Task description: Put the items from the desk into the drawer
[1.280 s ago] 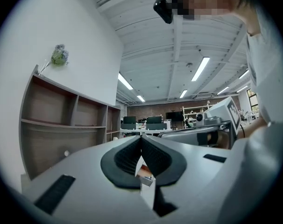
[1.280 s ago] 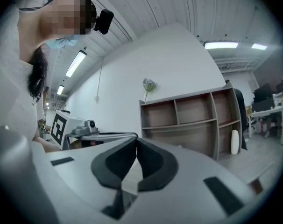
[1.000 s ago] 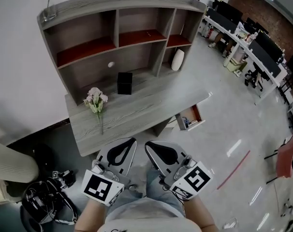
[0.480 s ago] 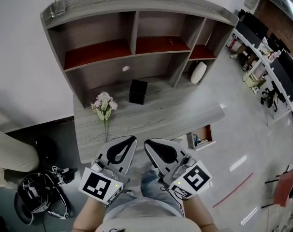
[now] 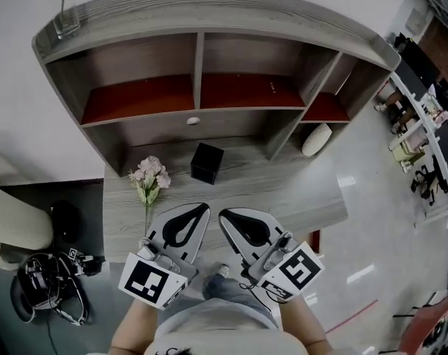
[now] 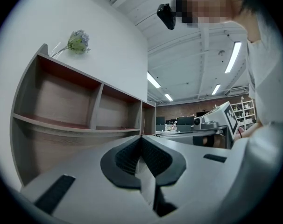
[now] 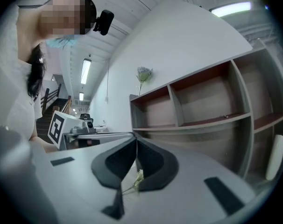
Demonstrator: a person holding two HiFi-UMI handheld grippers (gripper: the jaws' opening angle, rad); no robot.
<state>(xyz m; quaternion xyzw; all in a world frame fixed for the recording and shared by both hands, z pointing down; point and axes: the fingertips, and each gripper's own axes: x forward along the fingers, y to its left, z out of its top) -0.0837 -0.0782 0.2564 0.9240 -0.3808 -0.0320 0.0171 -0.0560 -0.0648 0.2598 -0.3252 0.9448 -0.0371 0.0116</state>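
**Flower, box and vase on the counter; both grippers clenched on nothing**

Head view: the flower [image 5: 148, 176] lies flat on the counter [image 5: 268, 191] near its left end. The black box [image 5: 207, 163] stands just beside it, and the white vase [image 5: 316, 139] lies well to the right, under the shelf unit [image 5: 202, 58]. The left gripper [image 5: 200, 210] and right gripper [image 5: 224, 216] hang side by side at the counter's front edge, both short of all three items; the flower is nearest, just left of the left gripper's tip. A reddish sliver under the counter's right edge may be the drawer [image 5: 313, 237], but too little shows to be sure.

Left gripper view: the left gripper [image 6: 141, 146] has its jaws pressed together with nothing between them. Empty shelves fill the view beyond. Another flower [image 6: 77, 40] stands on top of the unit.

Right gripper view: the right gripper [image 7: 135, 143] is likewise closed and empty. The counter flower [image 7: 138, 176] shows through the gap below the tips, lying beyond them, not held.

Likely troubles: the thin stem lies flat, so a pinch could slip off it or crush the blossoms. Rising from this low, a gripper could knock the counter's edge. With the drawer almost out of sight, a drop could miss it.
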